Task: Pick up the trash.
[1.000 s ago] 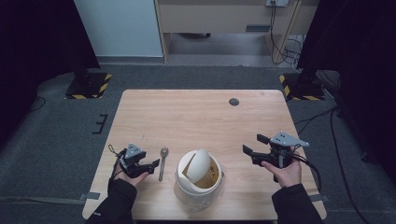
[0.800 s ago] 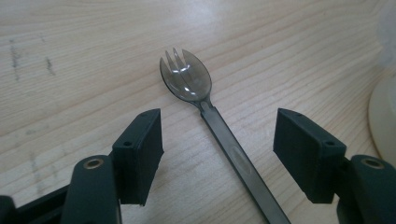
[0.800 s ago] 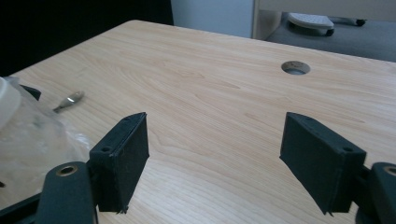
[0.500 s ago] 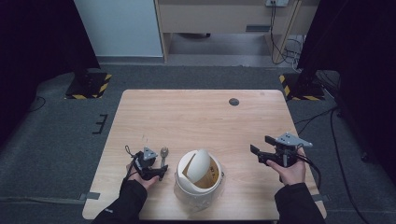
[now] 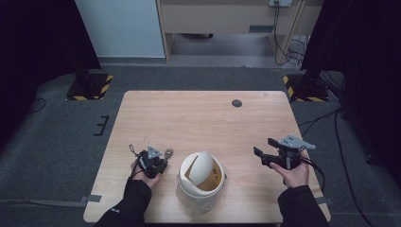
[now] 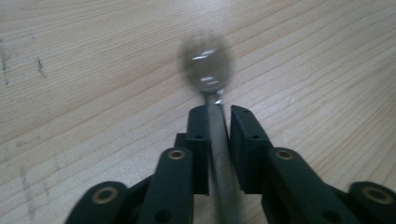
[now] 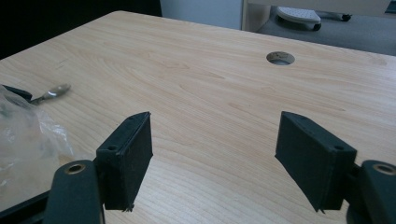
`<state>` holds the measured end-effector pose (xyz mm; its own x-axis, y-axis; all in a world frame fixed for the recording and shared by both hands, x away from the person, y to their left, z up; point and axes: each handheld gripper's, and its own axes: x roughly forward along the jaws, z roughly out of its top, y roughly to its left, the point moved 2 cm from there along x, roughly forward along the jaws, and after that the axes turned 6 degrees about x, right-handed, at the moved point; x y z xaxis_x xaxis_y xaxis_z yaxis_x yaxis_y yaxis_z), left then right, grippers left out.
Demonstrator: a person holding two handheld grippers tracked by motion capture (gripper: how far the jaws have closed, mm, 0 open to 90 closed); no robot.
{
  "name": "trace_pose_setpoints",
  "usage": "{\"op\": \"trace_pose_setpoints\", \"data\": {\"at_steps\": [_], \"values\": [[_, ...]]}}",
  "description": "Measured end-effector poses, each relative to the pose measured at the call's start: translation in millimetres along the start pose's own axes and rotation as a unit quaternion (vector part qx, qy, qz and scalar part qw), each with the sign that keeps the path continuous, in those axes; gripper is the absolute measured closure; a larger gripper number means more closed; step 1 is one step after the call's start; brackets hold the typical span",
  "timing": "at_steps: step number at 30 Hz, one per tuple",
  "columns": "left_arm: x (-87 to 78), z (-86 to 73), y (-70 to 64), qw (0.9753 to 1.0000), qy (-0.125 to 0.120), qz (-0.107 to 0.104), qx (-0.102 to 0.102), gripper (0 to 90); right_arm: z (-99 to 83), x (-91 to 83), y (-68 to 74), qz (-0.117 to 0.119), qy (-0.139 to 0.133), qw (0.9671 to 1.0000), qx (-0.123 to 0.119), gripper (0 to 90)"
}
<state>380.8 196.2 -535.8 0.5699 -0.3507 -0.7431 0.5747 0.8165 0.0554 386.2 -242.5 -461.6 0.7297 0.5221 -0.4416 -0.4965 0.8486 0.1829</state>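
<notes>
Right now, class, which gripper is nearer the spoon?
Left. The left gripper has its jaws around the spoon handle; the right gripper is across the table, beyond the white container.

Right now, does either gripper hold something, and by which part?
The left gripper holds the metal spoon by its handle, close below the bowl. The right gripper holds nothing.

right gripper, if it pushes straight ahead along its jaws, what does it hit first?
Probably nothing. The right gripper, open, points across bare table. The round hole lies farther ahead, slightly right; the spoon sits far off to the left. Depth is uncertain.
</notes>
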Motion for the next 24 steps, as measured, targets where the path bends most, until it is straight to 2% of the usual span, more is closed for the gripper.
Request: {"op": "trace_pose_setpoints", "data": {"at_steps": [6, 7, 8, 9, 11, 12, 13, 14, 15, 16, 17, 18, 19, 20, 21, 22, 23, 24], "values": [[-2.7, 0.5, 1.9, 0.9999, 0.003, -0.012, -0.002, 79.7, 0.0, -0.3, -0.8, 0.0, -0.001, 1.0, 0.001, 28.5], [-6.6, 3.3, 2.4, 0.9998, -0.012, -0.015, -0.004, 79.7, 0.1, -0.3, -0.9, 0.001, -0.002, 1.0, 0.001, 28.5], [-6.6, 3.3, 2.4, 0.9998, -0.012, -0.015, -0.004, 79.7, 0.1, -0.3, -0.9, 0.001, -0.002, 1.0, 0.001, 28.5], [-9.8, 5.8, 2.7, 0.9995, -0.026, -0.017, -0.005, 79.7, 0.3, -0.3, -1.0, 0.001, -0.003, 1.0, 0.002, 28.5], [-18.5, 11.3, 4.4, 0.998, -0.059, -0.018, -0.008, 79.7, 0.7, -0.7, -1.5, 0.001, -0.003, 1.0, 0.001, 28.5], [-24.8, 14.5, 5.5, 0.9963, -0.084, -0.017, -0.008, 79.7, 1.2, -0.9, -1.7, 0.001, -0.005, 1.0, 0.004, 28.5], [-24.8, 14.5, 5.5, 0.9963, -0.084, -0.017, -0.008, 79.6, 1.2, -0.9, -1.7, 0.001, -0.005, 1.0, 0.004, 28.5], [-29.8, 16.6, 6.2, 0.9946, -0.102, -0.017, -0.008, 79.6, 1.3, -0.9, -1.6, 0.001, -0.006, 1.0, 0.005, 28.5], [-32.3, 17.4, 6.7, 0.9938, -0.11, -0.017, -0.006, 79.6, 1.7, -1.5, -1.5, 0.002, -0.008, 0.9999, 0.007, 28.5], [-38.0, 19.9, 6.8, 0.9912, -0.131, -0.018, -0.007, 79.7, 2.7, -2.1, -1.7, 0.002, -0.011, 0.9999, 0.008, 28.5], [-38.0, 19.9, 6.8, 0.9912, -0.131, -0.018, -0.007, 79.7, 2.7, -2.1, -1.7, 0.002, -0.011, 0.9999, 0.008, 28.5], [-42.7, 22.3, 6.7, 0.989, -0.146, -0.019, -0.007, 79.7, 4.0, -2.6, -1.6, 0.002, -0.015, 0.9998, 0.009, 28.5], [-49.7, 26.7, 6.0, 0.9851, -0.171, -0.02, -0.007, 79.7, 4.5, -2.9, -1.5, 0.002, -0.015, 0.9999, 0.008, 28.5], [-54.0, 29.5, 5.4, 0.9826, -0.185, -0.019, -0.006, 79.7, 5.0, -3.3, -1.1, 0.003, -0.016, 0.9998, 0.007, 28.5], [-54.0, 29.5, 5.4, 0.9826, -0.185, -0.019, -0.006, 79.7, 5.0, -3.3, -1.1, 0.003, -0.016, 0.9998, 0.007, 28.5], [-59.8, 33.1, 4.5, 0.9792, -0.202, -0.018, -0.004, 79.7, 5.6, -3.5, -0.7, 0.003, -0.017, 0.9998, 0.006, 28.5], [-68.5, 38.4, 2.7, 0.9738, -0.227, -0.014, 0.001, 79.7, 7.2, -4.5, 0.8, 0.005, -0.02, 0.9998, 0.005, 28.4], [-73.4, 41.1, 1.5, 0.9709, -0.239, -0.011, 0.004, 79.6, 8.4, -5.3, 1.9, 0.006, -0.023, 0.9997, 0.005, 28.3]]}}
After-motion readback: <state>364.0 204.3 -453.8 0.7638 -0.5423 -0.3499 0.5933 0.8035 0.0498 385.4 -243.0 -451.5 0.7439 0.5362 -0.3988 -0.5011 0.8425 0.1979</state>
